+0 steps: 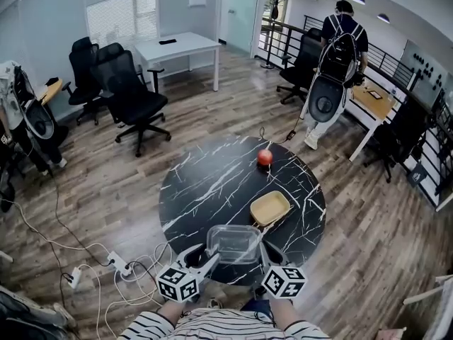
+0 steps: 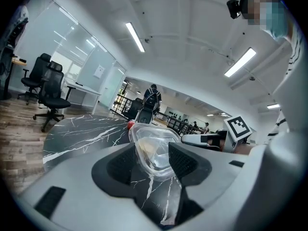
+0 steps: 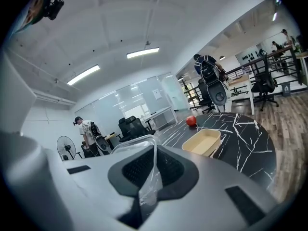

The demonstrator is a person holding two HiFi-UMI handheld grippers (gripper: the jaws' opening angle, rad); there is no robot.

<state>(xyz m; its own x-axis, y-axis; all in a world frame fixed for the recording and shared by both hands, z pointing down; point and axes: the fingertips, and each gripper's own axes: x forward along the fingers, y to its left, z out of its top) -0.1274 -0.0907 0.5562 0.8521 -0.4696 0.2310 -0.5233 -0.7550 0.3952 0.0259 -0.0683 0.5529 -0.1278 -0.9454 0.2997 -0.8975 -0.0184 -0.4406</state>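
Container [image 1: 233, 243] of clear plastic, empty, at the 6 o'clock edge of the round black marble table [image 1: 205, 183], on the side nearest to the person. Held from two sides at once. Left gripper [image 2: 151, 163] at 7 o'clock of it, closed on a rounded corner, jaws partly apart, with the plastic touching both dark pads. Right gripper [image 3: 151, 170] at 5 o'clock of it, clamped on the thin wall, jaws almost together with only the plastic between. Not possible to tell whether the bottom rests on the table or hangs just above it.

Beige tray [image 1: 270, 208] at 4 o'clock on the table, empty also, just beyond the container at its 1 o'clock and apart from it. Red round fruit [image 1: 265, 157], probably an apple, at 1 o'clock near the far edge, well apart from both.

Judged from this: hold on both sides of the container already taken. Nothing yet inside container or tray, the two not joined, fruit untouched.

Further out, on the wooden floor: black office chairs [image 1: 131, 94] at 10 o'clock, white desk [image 1: 177, 48] at 11 o'clock, person with backpack [image 1: 338, 55] at 2 o'clock, power strip [image 1: 117, 264] with cables at 8 o'clock.
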